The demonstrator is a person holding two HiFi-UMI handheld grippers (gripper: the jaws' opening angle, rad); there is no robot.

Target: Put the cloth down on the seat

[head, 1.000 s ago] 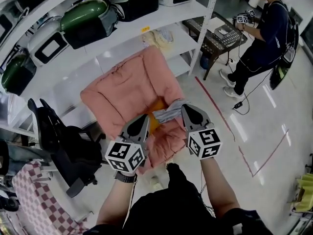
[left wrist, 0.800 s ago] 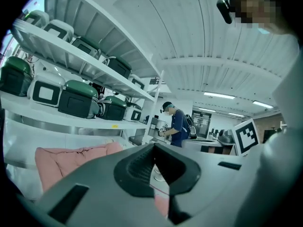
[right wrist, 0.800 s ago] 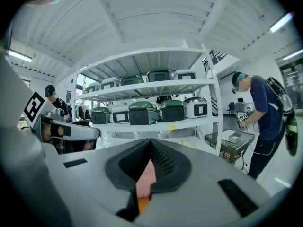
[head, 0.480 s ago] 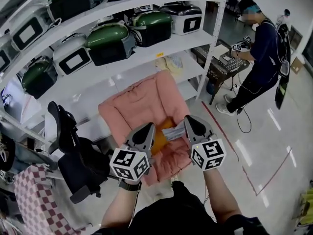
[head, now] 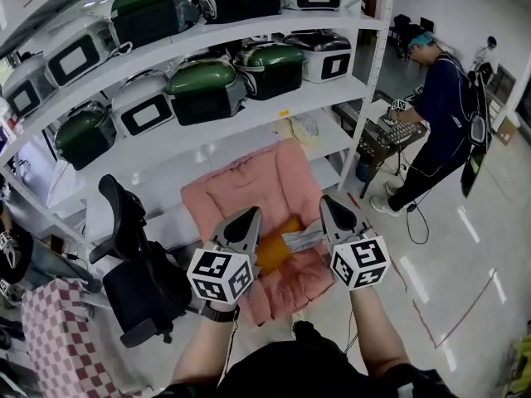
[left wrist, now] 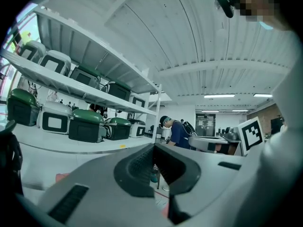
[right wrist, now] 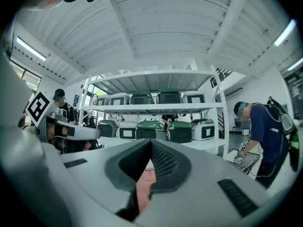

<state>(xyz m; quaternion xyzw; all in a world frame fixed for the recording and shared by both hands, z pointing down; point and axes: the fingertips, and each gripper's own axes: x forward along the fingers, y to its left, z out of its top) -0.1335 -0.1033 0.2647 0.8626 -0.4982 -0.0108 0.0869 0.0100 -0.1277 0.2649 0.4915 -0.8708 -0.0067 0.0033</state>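
A pink padded seat (head: 241, 191) stands on the floor below me, with an orange cushion (head: 279, 253) on its base. A folded grey cloth (head: 300, 240) lies on that cushion, and neither gripper touches it. My left gripper (head: 248, 215) hangs above the seat's left side, its jaws shut and empty. In the left gripper view (left wrist: 154, 149) the tips meet with nothing between them. My right gripper (head: 329, 203) is held above the seat's right edge, also shut and empty. The right gripper view (right wrist: 150, 144) shows only a sliver of pink seat below the jaws.
White shelving (head: 249, 110) with several green and white cases stands behind the seat. A black office chair (head: 137, 264) and a checked cloth (head: 58, 330) are at the left. A person (head: 438, 98) works at a table on the right.
The view has tilted up, so more shelving shows and the seat sits lower in frame. Both grippers stay shut side by side above the seat. The grey cloth has stayed on the cushion.
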